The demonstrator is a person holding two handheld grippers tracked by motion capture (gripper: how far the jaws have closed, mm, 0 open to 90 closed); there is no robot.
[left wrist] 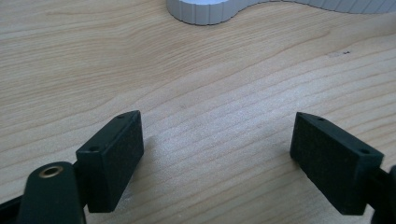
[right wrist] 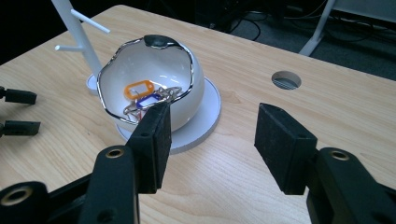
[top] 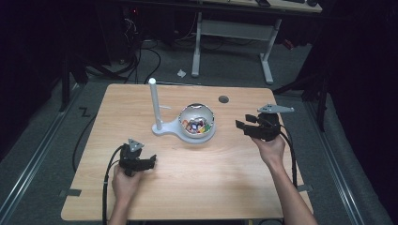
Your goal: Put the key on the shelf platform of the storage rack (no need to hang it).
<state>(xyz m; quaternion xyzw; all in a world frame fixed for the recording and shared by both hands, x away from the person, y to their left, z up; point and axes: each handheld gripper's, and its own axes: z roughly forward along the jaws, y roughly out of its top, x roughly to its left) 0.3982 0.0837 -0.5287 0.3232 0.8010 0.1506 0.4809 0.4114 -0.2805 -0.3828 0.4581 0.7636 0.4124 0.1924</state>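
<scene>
Overhead, a light wooden table point(top: 187, 187) sits in a dark room, with grey floor on all sides and a second desk's white legs point(top: 232, 33) beyond its far edge. Near the table's middle stands a white base point(top: 173, 130) carrying two things: a tall white post point(top: 155, 103) with short pegs at its left end, and a white bowl point(top: 197, 120) with a wavy silvery rim at its right end. Small coloured tags point(right wrist: 140, 88) lie inside the bowl (an orange one and a blue one can be made out). A round cable hole point(top: 223, 99) is set in the tabletop near the far edge, behind the bowl.

The left gripper point(top: 149, 162) is held low near the front left, well apart from the base, jaws spread wide with nothing between them; bare wood lies ahead of it up to the base's ribbed edge. The right gripper point(top: 241, 126) is held to the right of the bowl, near it but not touching, pointing toward it, jaws also wide and empty. The front half of the table between the two hands is bare wood. The right side of the table, behind the right hand point(top: 270, 147), is bare too. A cable point(top: 105, 187) trails from the left gripper off the front edge.
</scene>
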